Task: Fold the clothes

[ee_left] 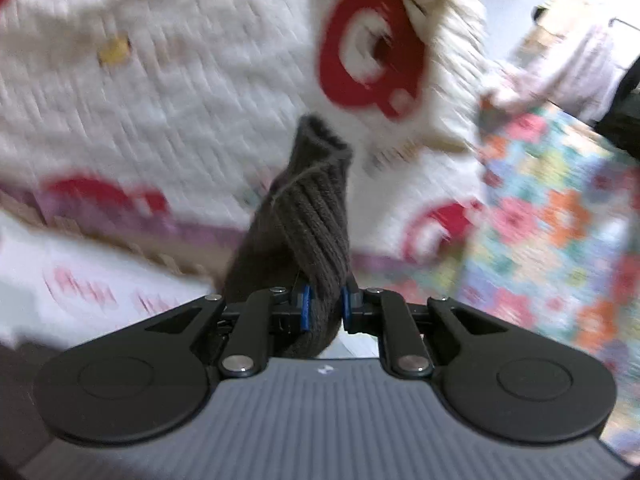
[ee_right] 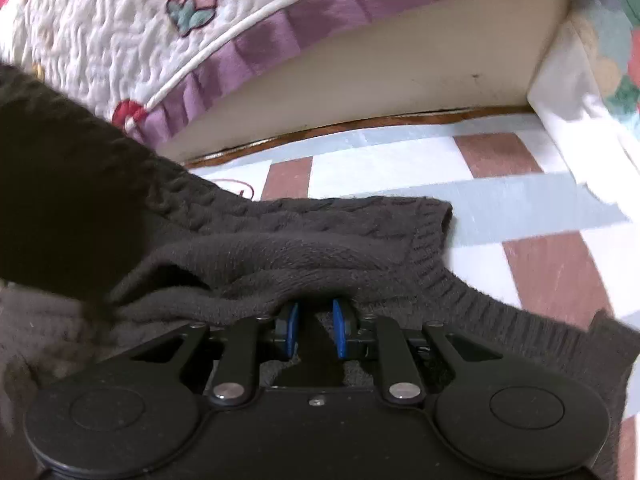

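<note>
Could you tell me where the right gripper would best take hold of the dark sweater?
At the ribbed edge of the sweater, coming from the near side: it lies just ahead of the right gripper, and its thick, folded band gives a firm pinch.

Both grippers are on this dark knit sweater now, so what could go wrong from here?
The left gripper pinches only a narrow ribbed end of the dark brown knit sweater; it may slip out. At the right gripper, fabric drapes over the blue pads, hiding the grip. The sweater's hem hangs over the checkered floor and may drag.

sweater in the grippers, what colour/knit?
Dark brown sweater, cable-knit body with ribbed edge. Shows best in the right wrist view.
</note>
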